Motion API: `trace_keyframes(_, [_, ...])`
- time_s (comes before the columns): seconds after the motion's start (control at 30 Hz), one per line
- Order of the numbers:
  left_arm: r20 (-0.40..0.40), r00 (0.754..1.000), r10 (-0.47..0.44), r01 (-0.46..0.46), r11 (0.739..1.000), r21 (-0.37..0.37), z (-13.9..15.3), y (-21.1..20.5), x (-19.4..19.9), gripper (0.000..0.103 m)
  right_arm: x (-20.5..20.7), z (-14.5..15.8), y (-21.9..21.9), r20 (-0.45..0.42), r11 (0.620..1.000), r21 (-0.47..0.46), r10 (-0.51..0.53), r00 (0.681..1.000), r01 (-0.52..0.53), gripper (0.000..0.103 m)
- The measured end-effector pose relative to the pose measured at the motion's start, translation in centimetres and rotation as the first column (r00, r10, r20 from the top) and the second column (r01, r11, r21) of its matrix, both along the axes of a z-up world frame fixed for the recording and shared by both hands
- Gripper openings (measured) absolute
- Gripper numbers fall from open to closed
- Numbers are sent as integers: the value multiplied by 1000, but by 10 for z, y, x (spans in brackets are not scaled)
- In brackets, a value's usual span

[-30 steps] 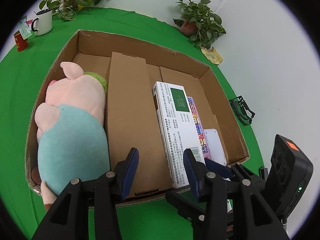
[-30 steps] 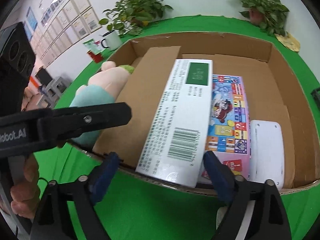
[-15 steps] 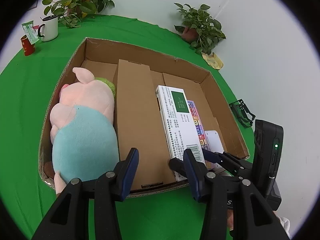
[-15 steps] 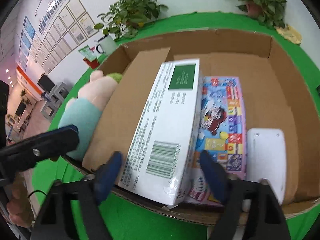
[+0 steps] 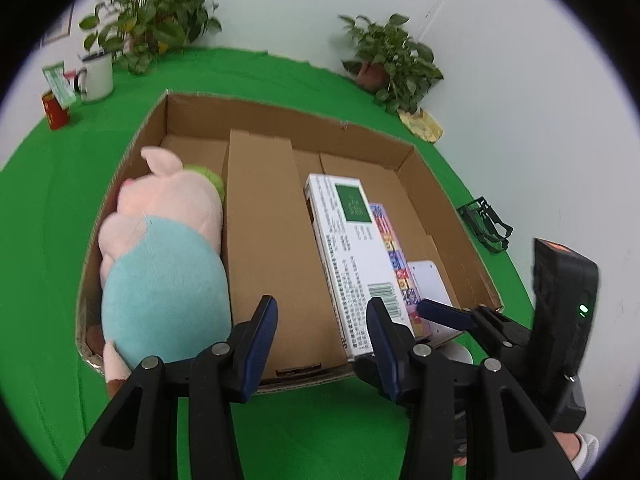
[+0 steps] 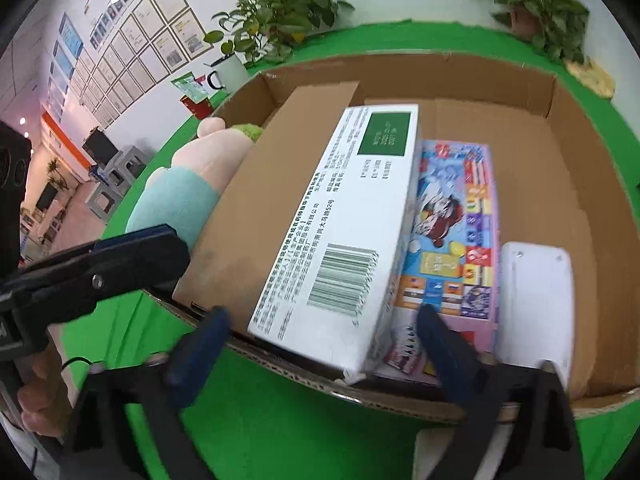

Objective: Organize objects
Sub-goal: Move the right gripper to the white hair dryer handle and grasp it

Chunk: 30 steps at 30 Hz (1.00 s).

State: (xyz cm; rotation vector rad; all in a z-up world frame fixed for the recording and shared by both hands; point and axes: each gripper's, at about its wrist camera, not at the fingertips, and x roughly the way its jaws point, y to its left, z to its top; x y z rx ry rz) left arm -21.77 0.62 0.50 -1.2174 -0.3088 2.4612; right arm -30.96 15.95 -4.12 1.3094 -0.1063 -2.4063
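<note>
An open cardboard box (image 5: 280,114) (image 6: 576,128) on the green table holds a pink and teal plush pig (image 5: 160,264) (image 6: 188,184), a long brown carton (image 5: 276,256) (image 6: 256,224), a long white carton with a green label (image 5: 354,256) (image 6: 352,216), a colourful flat box (image 5: 394,256) (image 6: 456,236) and a white flat item (image 5: 430,284) (image 6: 534,292). My left gripper (image 5: 322,344) is open and empty above the box's near wall. My right gripper (image 6: 320,348) is open and empty, its fingers straddling the near end of the white carton.
A white mug (image 5: 96,78), a red can (image 5: 56,110) and a green packet (image 5: 60,84) stand at the far left. Potted plants (image 5: 152,32) (image 5: 388,60) stand at the back. A black clip (image 5: 484,224) lies right of the box.
Both grippers have drawn back and up from the box. The right gripper has moved right, away from the left one. The objects in the box have not moved.
</note>
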Motion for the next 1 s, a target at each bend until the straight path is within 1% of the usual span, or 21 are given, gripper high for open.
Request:
trace_keyframes(0.03, [-35, 999, 8, -8, 1000, -18, 4, 1, 5, 52, 9, 7, 2, -45, 1000, 15, -5, 999, 6, 103])
trace_keyframes(0.07, [-86, 996, 21, -26, 998, -49, 9, 3, 12, 56, 18, 14, 5, -90, 999, 33, -12, 996, 15, 103])
trace_keyframes(0.1, [-127, 991, 29, -38, 997, -71, 13, 5, 18, 64, 27, 20, 7, -135, 998, 56, -20, 991, 28, 103])
trace_keyframes(0.13, [-186, 982, 31, -49, 994, -93, 18, 8, 27, 71, 38, 27, 10, -181, 996, 81, -28, 983, 43, 103])
trace_keyframes(0.2, [-258, 966, 26, -58, 992, -115, 25, 13, 39, 79, 55, 36, 18, -249, 993, 101, -38, 968, 65, 103])
trace_keyframes(0.27, [-301, 953, 21, -63, 989, -130, 29, 20, 50, 79, 71, 43, 27, -301, 990, 113, -51, 952, 89, 103])
trace_keyframes(0.33, [-310, 951, 6, -51, 989, -138, 27, 26, 56, 79, 87, 47, 36, -345, 988, 114, -62, 937, 107, 103])
trace_keyframes(0.4, [-284, 959, -1, -40, 990, -138, 20, 30, 59, 79, 103, 49, 52, -369, 985, 109, -83, 926, 132, 103])
trace_keyframes(0.43, [-257, 966, -1, -32, 992, -124, 12, 32, 60, 79, 111, 46, 63, -364, 985, 96, -101, 926, 145, 103])
trace_keyframes(0.5, [-187, 982, -31, 18, 997, -73, -9, 38, 65, 79, 121, 32, 87, -319, 983, 75, -136, 938, 168, 103])
trace_keyframes(0.57, [-131, 989, -66, 62, 997, -41, -30, 48, 74, 79, 132, 11, 115, -241, 983, 58, -153, 958, 172, 102])
trace_keyframes(0.67, [-72, 989, -131, 132, 991, 0, -55, 70, 85, 79, 142, -18, 145, -136, 977, 41, -200, 970, 208, 98])
trace_keyframes(0.7, [-57, 988, -142, 142, 990, 8, -60, 75, 86, 79, 145, -26, 153, -104, 975, 36, -213, 972, 217, 95])
trace_keyframes(0.77, [-16, 988, -155, 155, 987, 35, -71, 85, 86, 79, 147, -33, 159, -75, 976, 32, -210, 975, 213, 91])
trace_keyframes(0.83, [11, 985, -172, 171, 983, 64, -75, 91, 85, 79, 151, -34, 156, -67, 982, 25, -183, 981, 185, 85])
trace_keyframes(0.87, [27, 984, -176, 173, 982, 80, -77, 93, 85, 79, 152, -35, 153, -68, 985, 26, -170, 983, 172, 84])
trace_keyframes(0.9, [41, 983, -179, 175, 980, 94, -79, 93, 84, 79, 153, -37, 149, -67, 987, 32, -154, 986, 157, 82])
trace_keyframes(0.97, [74, 979, -189, 178, 975, 134, -84, 93, 80, 79, 157, -45, 138, -42, 988, 69, -132, 990, 135, 67])
trace_keyframes(1.0, [89, 977, -193, 179, 972, 151, -86, 92, 80, 79, 161, -49, 131, -28, 988, 85, -127, 992, 129, 52])
